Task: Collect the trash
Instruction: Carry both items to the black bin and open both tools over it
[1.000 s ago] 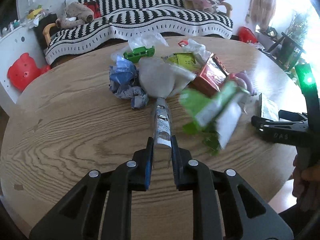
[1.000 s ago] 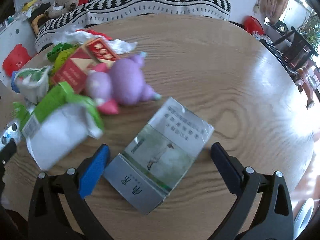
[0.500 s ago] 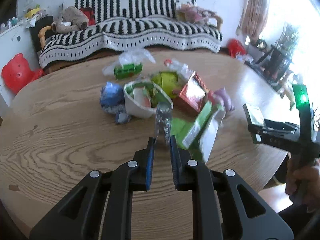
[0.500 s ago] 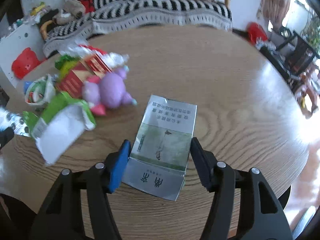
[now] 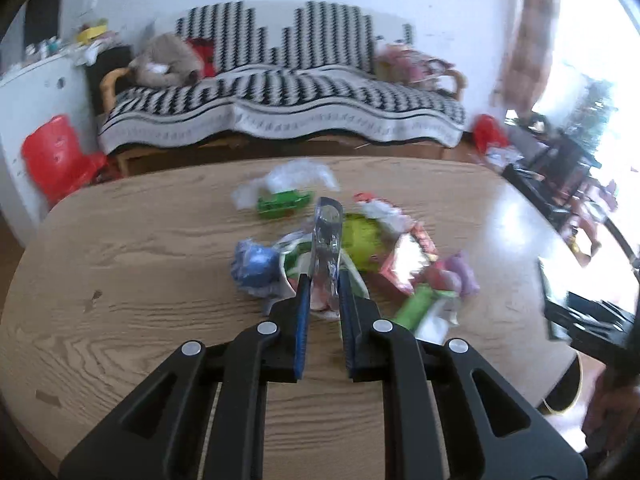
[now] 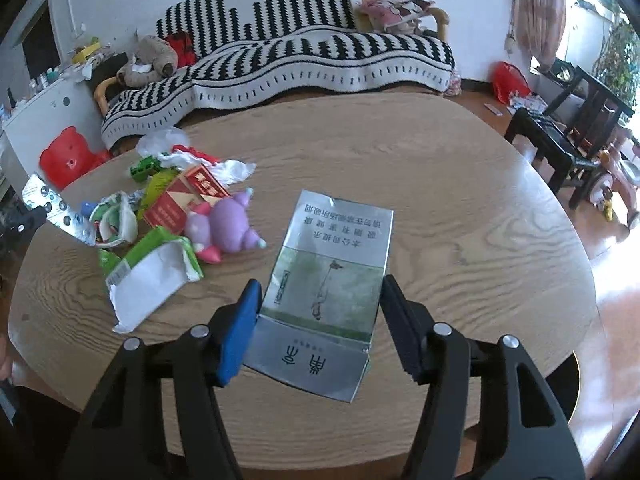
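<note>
Two light scraps in hand above the table's near edge

Our left gripper [image 5: 323, 300] pinches a thin, crinkly foil blister strip [image 5: 328, 240] by its end; our right gripper [image 6: 318, 312] clamps a flattened silver cigarette pack [image 6: 328, 280], printed grey-green, by its long edges. We judge both featherlight, easily creased, and somewhat slippery.

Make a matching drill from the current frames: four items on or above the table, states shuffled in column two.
1. silver foil blister strip
2. flattened silver cigarette pack
3. purple plush toy
4. torn green-and-white paper wrapper

A. lying on the wooden table, nearest the camera in the trash pile
B. between the right hand-held gripper's pads
C. pinched in the left hand-held gripper
D. lying beside a red carton

Pairs: 1-C, 2-B, 3-D, 4-A
</note>
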`<action>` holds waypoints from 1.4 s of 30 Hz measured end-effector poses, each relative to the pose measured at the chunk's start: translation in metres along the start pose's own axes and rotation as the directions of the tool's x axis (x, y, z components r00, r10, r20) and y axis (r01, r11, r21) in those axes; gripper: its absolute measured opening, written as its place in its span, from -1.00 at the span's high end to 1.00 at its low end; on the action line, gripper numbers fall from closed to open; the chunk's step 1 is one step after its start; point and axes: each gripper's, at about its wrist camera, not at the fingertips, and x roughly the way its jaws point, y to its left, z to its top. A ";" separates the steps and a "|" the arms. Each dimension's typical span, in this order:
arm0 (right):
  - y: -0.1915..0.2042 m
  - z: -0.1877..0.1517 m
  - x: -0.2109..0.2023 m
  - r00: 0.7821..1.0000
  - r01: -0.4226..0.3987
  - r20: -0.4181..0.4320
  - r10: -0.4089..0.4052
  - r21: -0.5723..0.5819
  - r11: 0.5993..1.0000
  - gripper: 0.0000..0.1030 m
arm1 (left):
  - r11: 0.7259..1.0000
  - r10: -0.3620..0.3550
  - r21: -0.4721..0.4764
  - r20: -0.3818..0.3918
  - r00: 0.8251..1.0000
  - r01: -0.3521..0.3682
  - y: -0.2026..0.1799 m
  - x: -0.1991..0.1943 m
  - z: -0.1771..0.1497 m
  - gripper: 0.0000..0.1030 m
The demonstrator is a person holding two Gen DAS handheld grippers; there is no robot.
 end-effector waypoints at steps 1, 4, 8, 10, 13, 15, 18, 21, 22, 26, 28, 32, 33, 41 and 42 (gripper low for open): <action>0.000 -0.001 0.000 1.000 0.003 -0.001 -0.003 -0.002 1.000 -0.17 | 1.000 -0.023 -0.016 -0.011 1.000 0.023 0.001 0.001 0.000 0.77; -0.004 -0.003 -0.005 1.000 0.001 0.005 -0.001 -0.006 1.000 -0.17 | 0.999 -0.034 0.005 0.007 0.999 0.034 -0.009 -0.004 -0.002 0.79; -0.013 -0.004 -0.017 1.000 -0.004 0.031 0.004 0.012 1.000 -0.17 | 0.999 -0.034 -0.004 0.051 0.998 0.035 -0.018 -0.013 0.002 0.80; -0.022 -0.005 -0.025 0.999 -0.004 0.047 0.003 0.027 1.000 -0.17 | 0.999 -0.050 0.003 0.063 0.997 0.050 -0.027 -0.017 0.006 0.80; -0.040 -0.007 -0.038 0.998 0.007 0.069 -0.011 0.055 0.998 -0.17 | 0.996 -0.087 0.040 0.073 0.994 0.084 -0.051 -0.022 0.009 0.80; -0.053 -0.008 -0.044 0.997 0.015 0.072 -0.021 0.079 0.997 -0.17 | 0.989 -0.132 0.083 0.070 0.989 0.126 -0.079 -0.024 0.009 0.80; -0.084 -0.018 -0.059 0.995 0.047 0.081 -0.057 0.123 0.991 -0.17 | 0.969 -0.206 0.151 0.043 0.978 0.198 -0.126 -0.022 0.005 0.80; -0.117 -0.030 -0.071 0.992 0.079 0.078 -0.094 0.177 0.981 -0.17 | 0.937 -0.279 0.217 -0.004 0.960 0.273 -0.176 -0.016 -0.007 0.80; -0.130 -0.036 -0.076 0.992 0.090 0.075 -0.106 0.198 0.976 -0.17 | 0.917 -0.315 0.249 -0.028 0.949 0.312 -0.203 -0.015 -0.013 0.80; -0.180 -0.059 -0.092 0.986 0.137 0.057 -0.158 0.271 0.953 -0.17 | 0.849 -0.409 0.320 -0.106 0.906 0.421 -0.276 -0.009 -0.037 0.80; -0.208 -0.074 -0.101 0.983 0.155 0.045 -0.178 0.317 0.936 -0.17 | 0.808 -0.454 0.344 -0.155 0.877 0.479 -0.314 -0.005 -0.053 0.80; -0.260 -0.103 -0.112 0.979 0.183 0.007 -0.203 0.400 0.898 -0.17 | 0.734 -0.516 0.367 -0.245 0.821 0.571 -0.380 0.007 -0.085 0.80; -0.273 -0.112 -0.113 0.979 0.189 -0.007 -0.206 0.425 0.885 -0.17 | 0.712 -0.530 0.369 -0.276 0.802 0.597 -0.397 0.012 -0.097 0.80; -0.347 -0.165 -0.107 0.981 0.196 -0.103 -0.167 0.570 0.798 -0.17 | 0.631 -0.542 0.370 -0.420 0.728 0.682 -0.462 0.044 -0.158 0.80; -0.354 -0.170 -0.105 0.981 0.194 -0.111 -0.159 0.585 0.787 -0.17 | 0.628 -0.537 0.370 -0.430 0.726 0.684 -0.464 0.048 -0.161 0.80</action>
